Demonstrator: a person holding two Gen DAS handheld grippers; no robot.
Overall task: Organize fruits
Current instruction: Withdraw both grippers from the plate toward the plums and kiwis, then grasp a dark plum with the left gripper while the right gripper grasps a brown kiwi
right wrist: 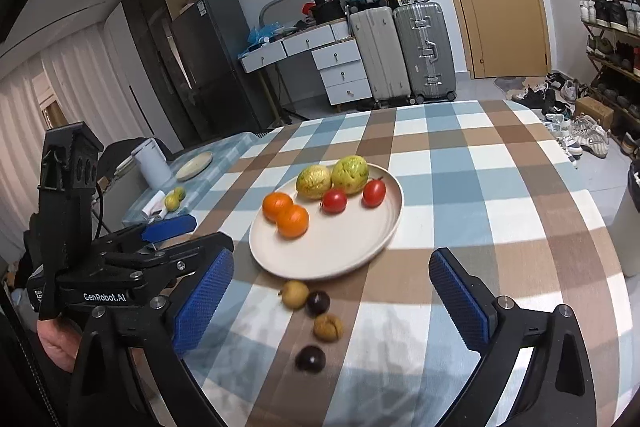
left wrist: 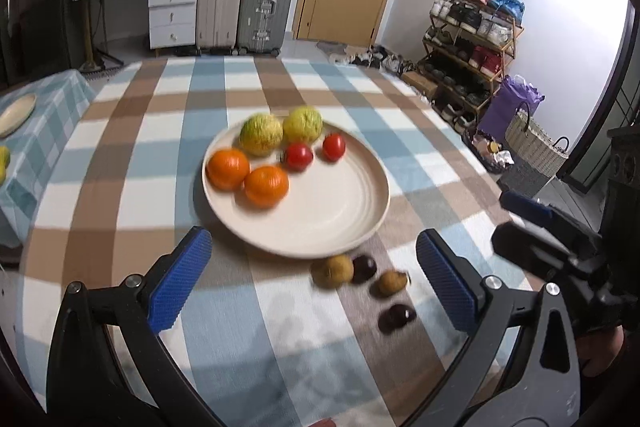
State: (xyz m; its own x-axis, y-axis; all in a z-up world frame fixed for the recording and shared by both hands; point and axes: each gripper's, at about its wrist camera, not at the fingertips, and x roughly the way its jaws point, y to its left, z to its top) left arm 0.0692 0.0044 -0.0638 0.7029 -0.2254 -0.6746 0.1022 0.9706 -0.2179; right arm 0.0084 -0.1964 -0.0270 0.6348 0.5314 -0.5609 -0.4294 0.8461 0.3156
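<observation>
Six fruits sit on the cream plate in the middle of the checked tablecloth: two oranges touching each other at its left, two yellow-green guavas side by side at the back, and two red tomatoes just in front of those. Off the plate, just beside its near rim, four small fruits lie in a loose line on the cloth: two tan longans alternating with two dark plums. The left gripper hangs above the cloth with its blue pads spread wide and nothing between them. The right gripper is likewise spread open and empty, the small fruits lying between its fingers in its own view.
</observation>
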